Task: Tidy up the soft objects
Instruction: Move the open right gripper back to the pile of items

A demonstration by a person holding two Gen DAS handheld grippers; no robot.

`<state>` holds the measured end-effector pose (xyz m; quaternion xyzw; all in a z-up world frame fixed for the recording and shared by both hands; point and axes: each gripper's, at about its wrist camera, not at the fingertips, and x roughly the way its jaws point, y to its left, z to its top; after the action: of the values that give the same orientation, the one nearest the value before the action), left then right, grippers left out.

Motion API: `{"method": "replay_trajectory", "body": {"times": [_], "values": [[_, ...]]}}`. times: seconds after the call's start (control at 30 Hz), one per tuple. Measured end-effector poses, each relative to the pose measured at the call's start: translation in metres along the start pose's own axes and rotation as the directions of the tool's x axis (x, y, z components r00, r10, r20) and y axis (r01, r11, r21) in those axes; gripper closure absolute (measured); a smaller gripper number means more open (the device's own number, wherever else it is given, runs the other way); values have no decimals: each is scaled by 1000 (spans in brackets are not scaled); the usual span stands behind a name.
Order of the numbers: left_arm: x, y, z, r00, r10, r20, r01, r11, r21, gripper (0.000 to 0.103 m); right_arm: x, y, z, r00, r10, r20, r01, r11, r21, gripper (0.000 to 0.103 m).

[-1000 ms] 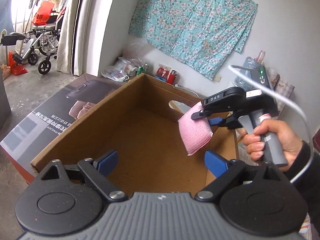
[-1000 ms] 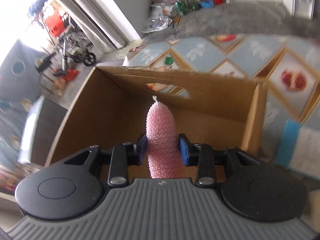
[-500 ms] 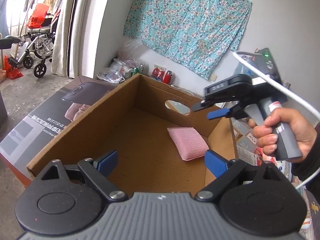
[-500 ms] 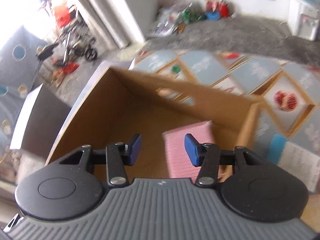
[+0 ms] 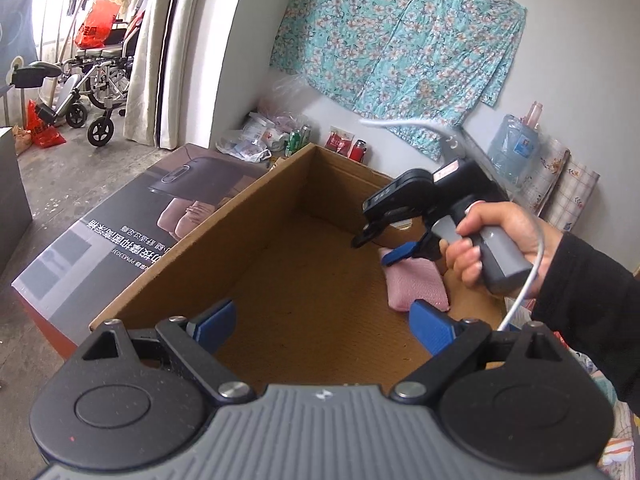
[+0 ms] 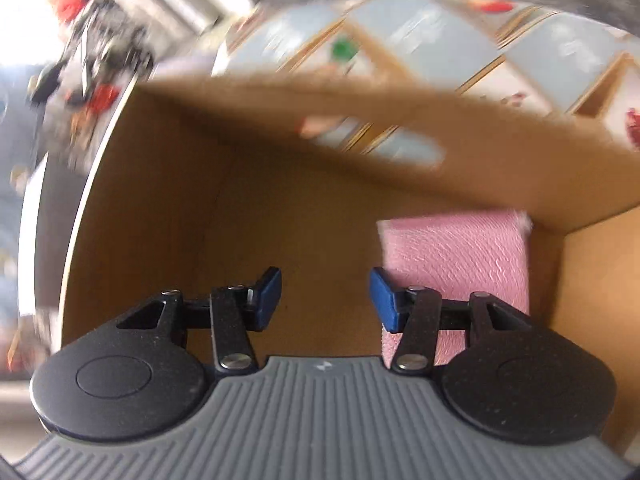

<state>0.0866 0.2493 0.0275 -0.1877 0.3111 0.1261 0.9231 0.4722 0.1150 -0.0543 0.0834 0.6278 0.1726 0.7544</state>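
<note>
Pink knitted soft pad [image 6: 456, 252] is lying flat in the open brown cardboard box [image 5: 224, 240], against its far right corner, partly hidden by the right hand-held gripper [image 6: 325, 294], whose empty jaws have just been opening. Left hand-held gripper [image 5: 320, 320] is hovering spread wide, empty. Surroundings are blurring in the right wrist view.

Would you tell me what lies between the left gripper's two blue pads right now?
Only bare box floor; the left wrist view shows the pink pad beyond the left gripper, by its right finger.
</note>
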Motion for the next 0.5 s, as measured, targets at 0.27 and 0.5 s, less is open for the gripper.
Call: {"method": "replay_trajectory", "body": {"times": [0.27, 0.5], "values": [[4, -3, -2, 1000, 1, -17, -1, 1000, 1, 8, -24, -5, -6, 999, -22, 46, 22, 1000, -4, 47], [-4, -13, -3, 1000, -12, -5, 12, 1000, 19, 8, -77, -16, -41, 975, 132, 180, -124, 991, -59, 35]]}}
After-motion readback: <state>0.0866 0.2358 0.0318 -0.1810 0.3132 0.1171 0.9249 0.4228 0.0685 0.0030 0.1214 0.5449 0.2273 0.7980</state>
